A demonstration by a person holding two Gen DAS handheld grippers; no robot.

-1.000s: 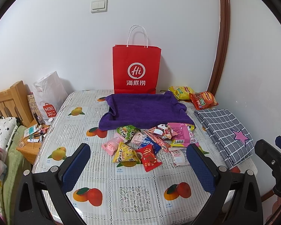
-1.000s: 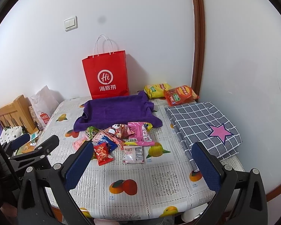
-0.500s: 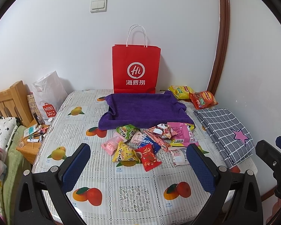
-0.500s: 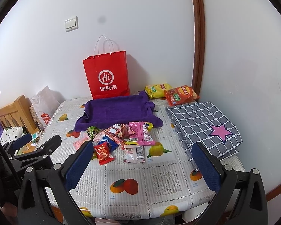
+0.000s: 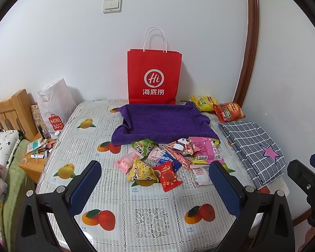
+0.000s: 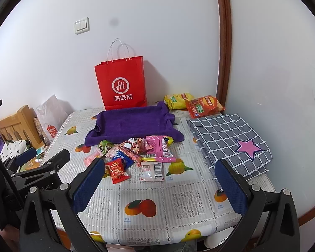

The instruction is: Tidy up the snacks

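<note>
A pile of small snack packets (image 5: pixel 168 157) lies mid-table in front of a purple cloth-lined tray (image 5: pixel 163 124); the pile also shows in the right wrist view (image 6: pixel 136 153), as does the tray (image 6: pixel 134 124). A red packet (image 5: pixel 168 175) and a yellow triangular packet (image 5: pixel 139 171) lie nearest. Two chip bags, yellow (image 5: pixel 203 101) and red (image 5: pixel 229 111), sit at the back right. My left gripper (image 5: pixel 155 189) is open and empty above the table's near part. My right gripper (image 6: pixel 159 187) is open and empty, held to its right.
A red paper bag (image 5: pixel 154 77) stands against the wall behind the tray. A folded grey checked cloth with a pink star (image 5: pixel 256 142) lies on the table's right side. A white Miniso bag (image 5: pixel 54 107) and a cluttered wooden nightstand (image 5: pixel 37 153) stand left of the table.
Both grippers have drifted slightly; the views shift a little. Nothing on the table has moved, and both stay open.
</note>
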